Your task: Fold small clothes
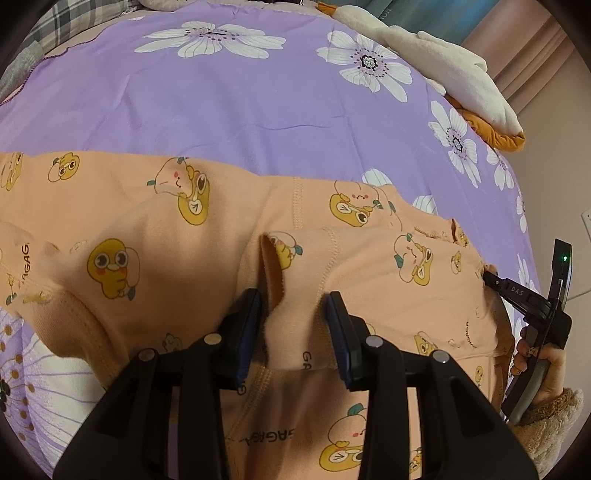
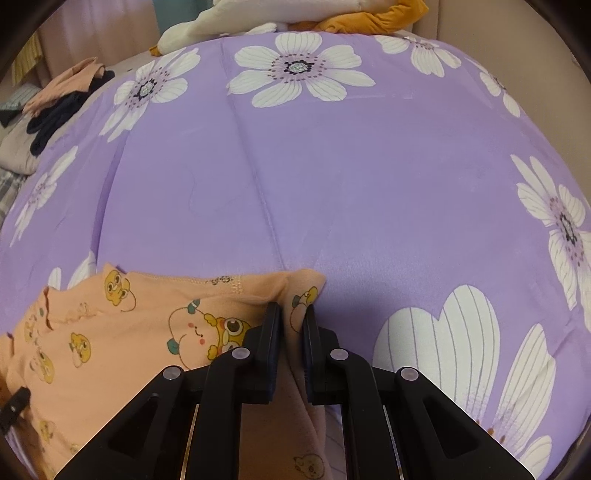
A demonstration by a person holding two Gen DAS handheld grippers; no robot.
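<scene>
The left gripper (image 1: 293, 314) is held with jaws partly apart, cloth (image 1: 295, 332) bunched between them. The right gripper (image 2: 293, 325) is clamped on the cloth's edge.

Left wrist view: low and close over the peach garment (image 1: 184, 229), facing across the purple floral bedspread (image 1: 221, 103).
Right wrist view: equally close at the garment's corner.
Shared: garment, bedspread, probably the cream-and-orange pile (image 2: 295, 14).
</scene>
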